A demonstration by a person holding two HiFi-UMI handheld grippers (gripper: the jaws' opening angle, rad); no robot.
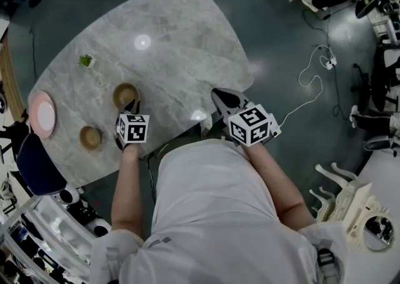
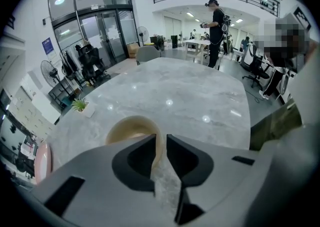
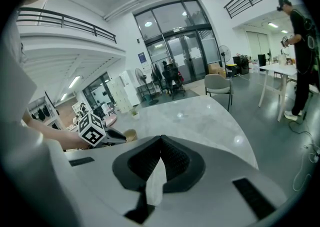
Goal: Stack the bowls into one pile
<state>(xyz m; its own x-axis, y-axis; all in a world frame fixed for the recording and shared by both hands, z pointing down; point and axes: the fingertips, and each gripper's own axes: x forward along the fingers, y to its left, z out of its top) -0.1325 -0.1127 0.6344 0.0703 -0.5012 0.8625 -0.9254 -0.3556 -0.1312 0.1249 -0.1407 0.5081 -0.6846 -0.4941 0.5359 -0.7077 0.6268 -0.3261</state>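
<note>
Head view: a person stands at the near edge of a grey marble table (image 1: 175, 26). Two tan bowls sit toward the lower left of the frame. The left gripper (image 1: 135, 107) reaches the right rim of the bowl (image 1: 125, 95). The second bowl (image 1: 90, 137) lies near it, lower and further left, apart from it. A pink plate (image 1: 44, 115) rests at the table's left edge, with a small plant (image 1: 85, 60) above it. The right gripper (image 1: 217, 94) hangs at centre right over the table's edge, well apart from both bowls.

Left gripper view: the jaws fill the lower frame, drawn close on the near rim of the bowl (image 2: 131, 127). The rim stands in the narrow gap between them (a pinch on the wall, one jaw inside, one outside). The bowl appears to rest on the table. The plant (image 2: 80, 105) shows at left and the plate (image 2: 42, 161) at lower left.

Right gripper view: the jaws meet at their tips with nothing between them. The left gripper's marker cube and the bowl (image 3: 130, 134) show at middle left.

The step in hand looks like the grasp of the first bowl, and nothing is stacked yet. The next move likely calls for lifting the bowl by its rim and keeping it level. It then has to be carried toward the lower left and lowered, centred, onto the second bowl. A rim pinch may let the bowl tip.
</note>
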